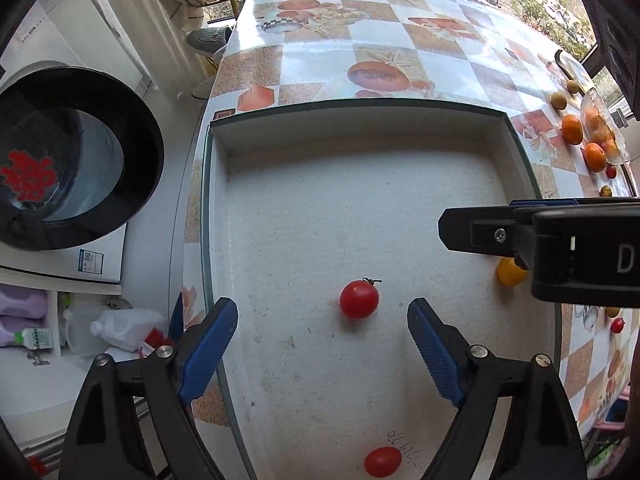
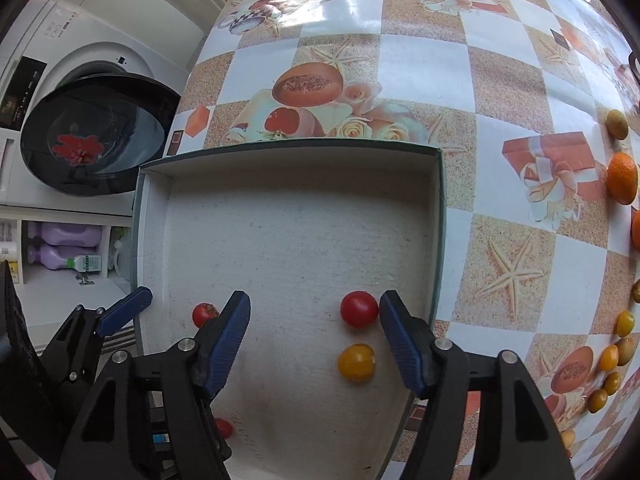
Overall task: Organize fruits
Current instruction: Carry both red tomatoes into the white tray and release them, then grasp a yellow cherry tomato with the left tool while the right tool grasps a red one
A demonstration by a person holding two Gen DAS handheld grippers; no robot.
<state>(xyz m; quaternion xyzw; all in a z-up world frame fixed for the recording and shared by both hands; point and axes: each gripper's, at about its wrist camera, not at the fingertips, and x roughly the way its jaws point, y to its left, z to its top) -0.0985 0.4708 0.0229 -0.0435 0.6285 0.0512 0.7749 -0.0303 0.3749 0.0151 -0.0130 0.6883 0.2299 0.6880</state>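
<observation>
Bright daylight glares off the tablecloth (image 2: 352,4); both fisheye views are sharp, bowed, dark-cornered.

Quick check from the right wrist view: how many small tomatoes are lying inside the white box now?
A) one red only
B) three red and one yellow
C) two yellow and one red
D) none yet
B: inside the white box lie a red tomato beside the right finger, a yellow tomato just below it, a second red one at the left finger, and a third red one partly hidden lower left.

Glossy tablecloth (image 2: 420,64); matt, rough white box (image 2: 296,232); shiny tomatoes (image 1: 359,299).
</observation>
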